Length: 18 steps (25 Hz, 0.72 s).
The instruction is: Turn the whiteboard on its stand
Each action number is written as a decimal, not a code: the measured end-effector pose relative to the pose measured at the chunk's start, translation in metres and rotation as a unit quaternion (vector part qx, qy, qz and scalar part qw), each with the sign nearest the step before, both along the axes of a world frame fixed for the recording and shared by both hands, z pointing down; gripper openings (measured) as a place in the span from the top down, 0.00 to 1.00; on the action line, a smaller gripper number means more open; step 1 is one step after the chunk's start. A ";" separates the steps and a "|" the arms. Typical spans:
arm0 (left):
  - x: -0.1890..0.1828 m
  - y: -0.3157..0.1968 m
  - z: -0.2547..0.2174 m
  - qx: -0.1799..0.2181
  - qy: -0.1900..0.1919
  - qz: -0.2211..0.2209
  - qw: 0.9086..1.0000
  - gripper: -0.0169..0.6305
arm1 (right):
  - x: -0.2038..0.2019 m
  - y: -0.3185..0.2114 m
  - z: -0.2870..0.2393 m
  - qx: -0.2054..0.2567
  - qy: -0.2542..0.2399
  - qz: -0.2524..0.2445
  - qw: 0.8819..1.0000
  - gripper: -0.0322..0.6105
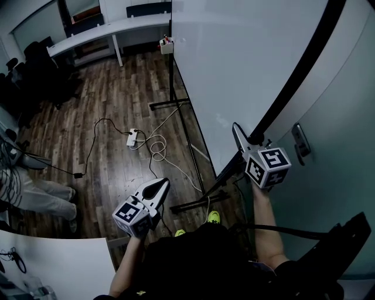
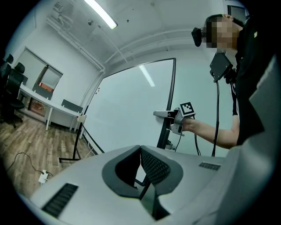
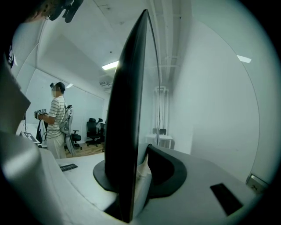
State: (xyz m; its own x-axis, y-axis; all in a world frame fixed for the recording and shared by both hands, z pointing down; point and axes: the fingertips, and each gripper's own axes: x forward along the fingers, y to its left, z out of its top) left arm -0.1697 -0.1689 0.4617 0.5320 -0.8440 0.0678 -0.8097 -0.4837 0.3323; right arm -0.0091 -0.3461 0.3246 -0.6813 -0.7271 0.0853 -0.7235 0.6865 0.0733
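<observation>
Underfoot, a dark plank floor (image 1: 111,99) runs the length of an office room; a long white table (image 1: 99,32) stands along the far side, with black chairs (image 1: 41,64) grouped to its left; a power strip (image 1: 132,137) and loose cable (image 1: 157,149) lie on the floor near the stand (image 1: 176,105); a person (image 3: 55,116) in a striped shirt stands well apart at the room's left; a strip light (image 2: 101,13) is lit on the ceiling.

Whiteboard (image 1: 234,64): upright on its black stand, close to a pale wall (image 1: 345,117); its long axis is level and runs from just in front of the wearer away toward the table; its face is turned to the open floor; a small tray (image 1: 167,45) hangs at its far end.

Right gripper (image 3: 140,154): held level, fingers clamped on the board's near upright black edge, which its own view shows edge-on and vertical.

Left gripper (image 2: 140,148): held level and lower, clear of board and stand, over the floor; fingers together, nothing between them.
</observation>
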 end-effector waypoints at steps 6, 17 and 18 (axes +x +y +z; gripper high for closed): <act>-0.010 0.000 0.006 -0.003 0.002 -0.024 1.000 0.95 | -0.010 -0.019 0.003 0.001 0.002 -0.005 1.000 0.78; -0.027 0.002 0.011 -0.005 0.000 -0.053 0.999 0.95 | -0.028 -0.042 0.008 0.006 0.019 -0.005 1.000 0.78; -0.026 0.002 0.012 -0.005 0.001 -0.052 0.999 0.95 | -0.029 -0.044 0.009 0.006 0.018 -0.006 1.000 0.78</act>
State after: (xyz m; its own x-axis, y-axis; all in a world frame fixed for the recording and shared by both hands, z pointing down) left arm -0.1959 -0.1665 0.4734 0.4416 -0.8940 0.0755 -0.8550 -0.3938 0.3375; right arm -0.0383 -0.3898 0.3333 -0.6859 -0.7206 0.1016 -0.7124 0.6933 0.1082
